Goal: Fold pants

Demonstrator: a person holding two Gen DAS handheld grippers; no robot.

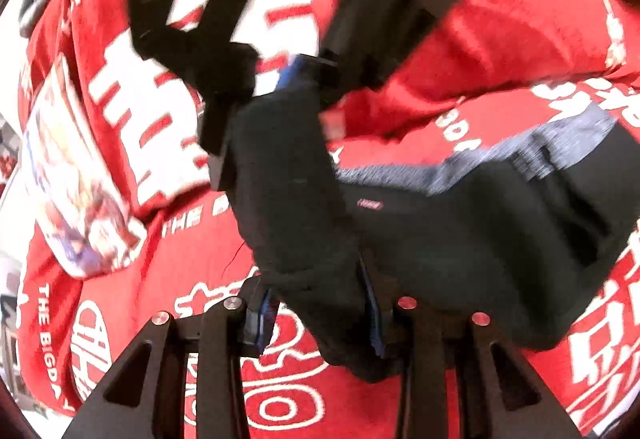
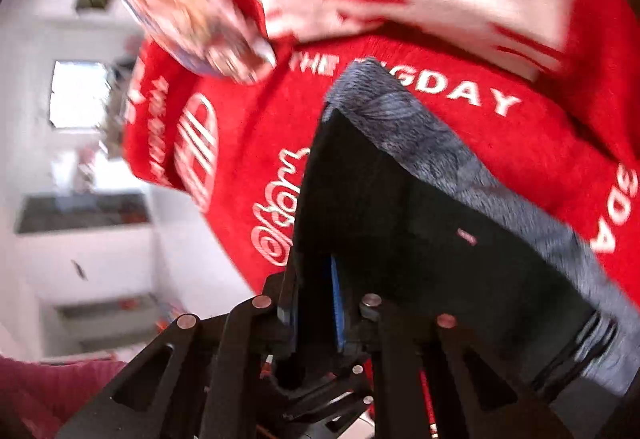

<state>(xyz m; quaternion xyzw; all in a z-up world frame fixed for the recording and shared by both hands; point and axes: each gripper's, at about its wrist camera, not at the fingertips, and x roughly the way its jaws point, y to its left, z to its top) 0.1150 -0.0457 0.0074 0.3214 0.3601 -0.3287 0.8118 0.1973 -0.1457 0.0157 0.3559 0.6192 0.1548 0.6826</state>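
Black pants point(image 1: 440, 239) with a grey waistband point(image 1: 500, 159) hang lifted over a red blanket point(image 1: 192, 259). At the bottom of the left wrist view my left gripper point(image 1: 316, 319) is shut on a fold of the black cloth. Above it my right gripper point(image 1: 280, 91) pinches another part of the same garment, blurred. The right wrist view shows the pants point(image 2: 400, 219) and their grey band point(image 2: 420, 135) running up from my right gripper point(image 2: 314, 303), whose blue-padded fingers are shut on the cloth edge.
The red blanket point(image 2: 500, 143) with white lettering covers the whole surface below. A printed pillow point(image 1: 76, 179) lies at its left edge, also the pillow point(image 2: 192, 11) in the right wrist view. White walls and shelves point(image 2: 80, 207) lie beyond; pink cloth point(image 2: 40, 379) at lower left.
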